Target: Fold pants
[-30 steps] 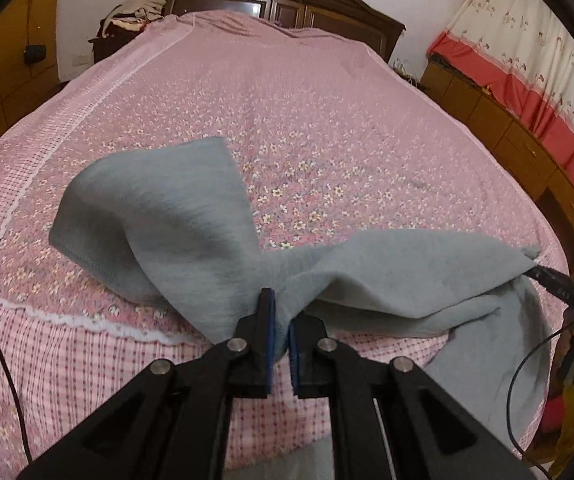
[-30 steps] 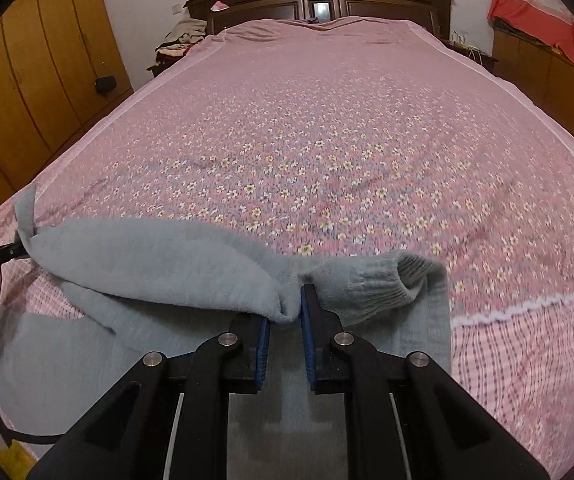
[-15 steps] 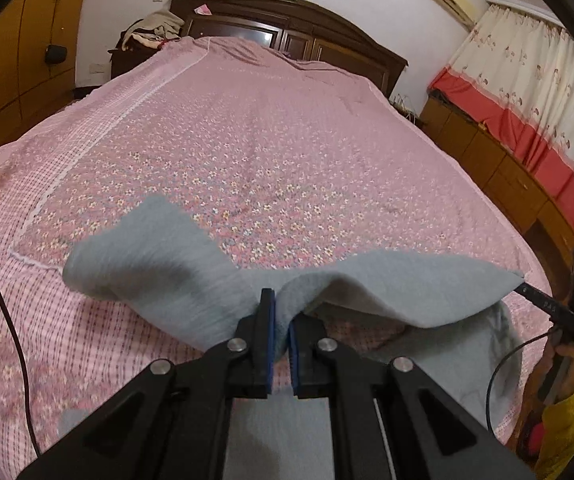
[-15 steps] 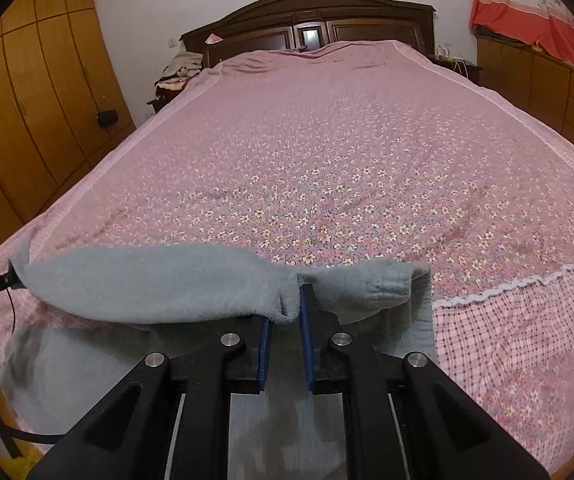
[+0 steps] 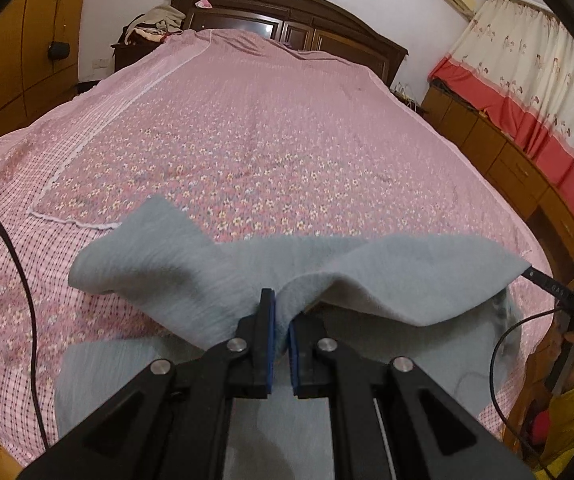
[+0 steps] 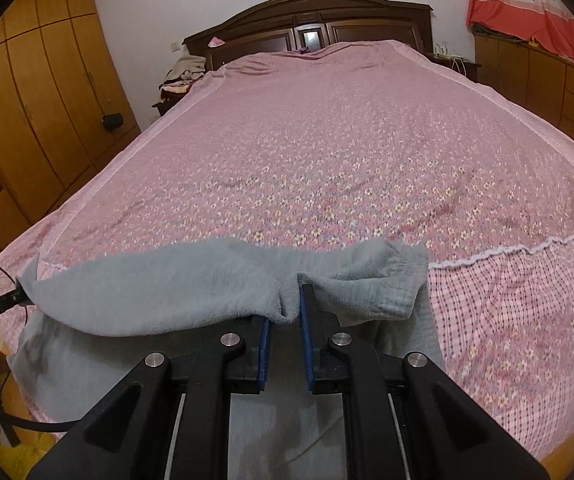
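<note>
Grey pants [image 5: 387, 276] lie at the near end of a bed covered by a pink floral bedspread [image 5: 271, 152], with the dark wooden headboard [image 5: 287, 12] at the far end. Taking the headboard as reference, the garment occupies the edge of the bed farthest from it, and part of the cloth is raised off the bedspread in a sagging span between the two grippers.

Left gripper [image 5: 281, 320]: jaws nearly together, blue pads pinching a fold of the grey fabric. From this pinch one flap of cloth spreads to the left over the checked border of the bedspread, and a longer band runs to the right, where the other gripper's tip meets the cloth's corner. A hand in a yellow sleeve [image 5: 571, 396] holds that tool.

Right gripper [image 6: 289, 312]: jaws narrow, with a bunched fold of the pants [image 6: 191, 288] clamped between the pads. The ribbed, gathered part of the garment hangs just right of the pinch; the band of cloth runs left to the other gripper's tip.

Lower layers of the pants rest flat on the bed beneath both tools. Wooden wardrobes [image 6: 39, 112] stand left of the headboard; a cream and red curtain [image 5: 527, 92] hangs to its right.
</note>
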